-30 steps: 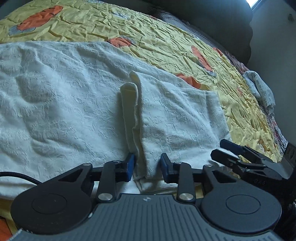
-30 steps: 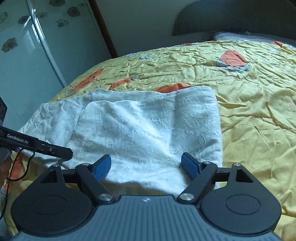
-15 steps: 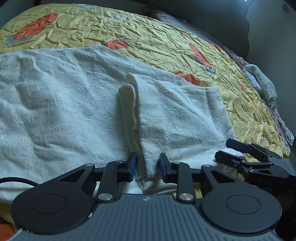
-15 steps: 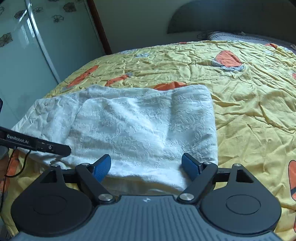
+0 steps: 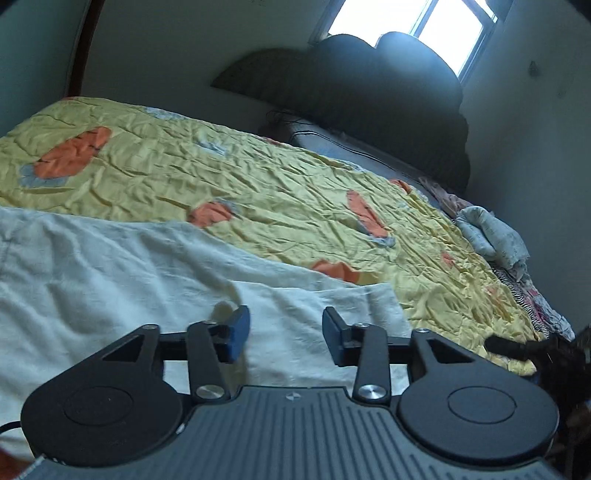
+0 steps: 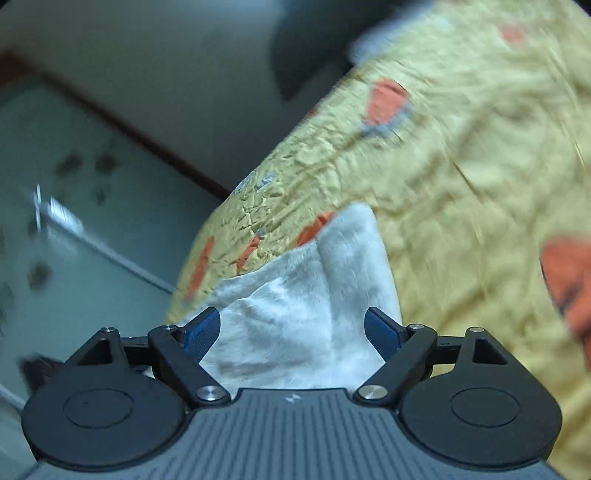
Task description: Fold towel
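While it lies folded, white towel (image 5: 110,280) – textured, creased, on yellow bedspread (image 5: 258,192)

Yellow bedspread (image 5: 258,192), dark headboard (image 5: 369,92), window (image 5: 413,22)

No text, label, brand, number or sign can be read in either view. The grey ribbed housing (image 5: 291,424) of the left gripper carries only a small round mark with no letters, and the same small mark stands on the grey ribbed housing (image 6: 291,424) in the right wrist view. The right wrist view is blurred, so nothing on its far surfaces is legible.
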Available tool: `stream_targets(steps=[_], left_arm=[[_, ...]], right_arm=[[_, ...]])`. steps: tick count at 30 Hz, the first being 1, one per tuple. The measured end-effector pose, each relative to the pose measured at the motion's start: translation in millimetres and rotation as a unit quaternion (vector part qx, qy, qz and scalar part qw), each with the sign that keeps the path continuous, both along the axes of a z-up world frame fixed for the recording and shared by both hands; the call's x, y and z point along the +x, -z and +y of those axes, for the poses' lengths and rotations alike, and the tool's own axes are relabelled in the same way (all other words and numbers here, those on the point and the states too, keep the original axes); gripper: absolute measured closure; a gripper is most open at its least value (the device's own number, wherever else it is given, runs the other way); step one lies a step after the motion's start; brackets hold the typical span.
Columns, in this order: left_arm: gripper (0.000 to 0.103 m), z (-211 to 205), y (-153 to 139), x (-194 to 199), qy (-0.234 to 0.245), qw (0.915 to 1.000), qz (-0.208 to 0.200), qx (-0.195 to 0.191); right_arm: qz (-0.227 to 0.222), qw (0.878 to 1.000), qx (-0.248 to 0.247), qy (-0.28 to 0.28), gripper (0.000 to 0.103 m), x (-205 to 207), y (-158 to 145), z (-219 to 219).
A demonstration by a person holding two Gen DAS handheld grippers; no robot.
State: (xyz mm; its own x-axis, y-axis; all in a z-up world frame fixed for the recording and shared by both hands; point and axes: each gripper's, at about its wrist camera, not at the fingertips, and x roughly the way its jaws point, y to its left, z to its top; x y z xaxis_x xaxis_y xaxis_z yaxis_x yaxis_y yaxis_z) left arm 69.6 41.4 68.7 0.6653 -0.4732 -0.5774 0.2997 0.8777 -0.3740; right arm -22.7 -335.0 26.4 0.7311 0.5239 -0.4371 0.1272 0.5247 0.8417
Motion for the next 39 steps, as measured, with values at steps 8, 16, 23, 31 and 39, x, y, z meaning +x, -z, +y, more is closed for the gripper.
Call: stream_targets(steps=[8, 16, 23, 31, 39], left_arm=[[0.055, -66, 62, 14, 0.054, 0.9966, 0.043, 0.043], [0.051, -58, 78, 8, 0.054, 0.9978, 0.027, 0.028], [0.05, -61, 88, -12, 0.077, 0.9947, -0.044, 0.053], [0.05, -68, 89, -20, 0.094, 0.9892, -0.066, 0.092], [0.05, -60, 82, -17, 0.098, 0.9906, -0.051, 0.081]], right_arm=[[0.044, 0.995, 0.087, 0.01, 0.017, -15, 27, 8], [0.089, 0.989, 0.113, 0.033, 0.016, 2, 46, 21], [0.088, 0.962, 0.216, 0.144, 0.014, 1, 68, 17], [0.039, 0.977, 0.119, 0.17, 0.031, -5, 37, 26], [0.095, 0.973, 0.142, 0.158, 0.039, -17, 51, 12]])
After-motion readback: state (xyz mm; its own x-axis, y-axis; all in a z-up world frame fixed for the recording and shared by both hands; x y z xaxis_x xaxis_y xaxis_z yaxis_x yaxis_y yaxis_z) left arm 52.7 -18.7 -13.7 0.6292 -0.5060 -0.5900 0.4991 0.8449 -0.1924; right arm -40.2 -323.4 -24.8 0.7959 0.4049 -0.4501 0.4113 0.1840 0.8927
